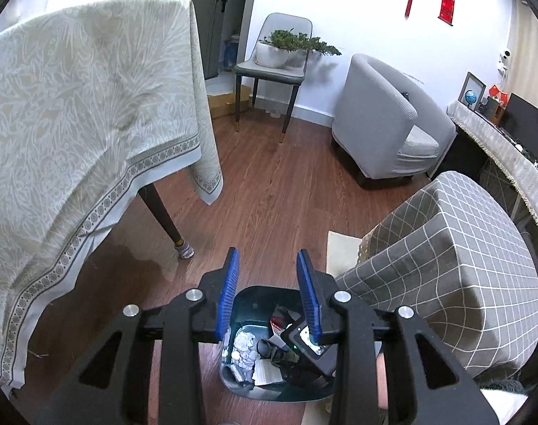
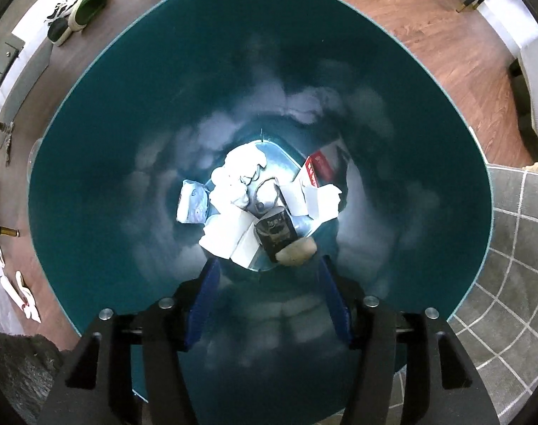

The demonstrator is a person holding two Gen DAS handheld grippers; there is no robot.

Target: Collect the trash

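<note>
Right gripper [image 2: 267,290] down inside the bin [image 2: 92,141], jaws apart and empty above trash [image 2: 233,198]; left gripper [image 1: 268,283] narrowed, holding nothing.

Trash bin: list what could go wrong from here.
1. The right gripper hangs inside the teal trash bin, jaws open and empty; lifting it out askew could catch the bin wall and tip it.
2. In the left wrist view, the left gripper sits right above the right one over the bin; the two could knock together.
</note>
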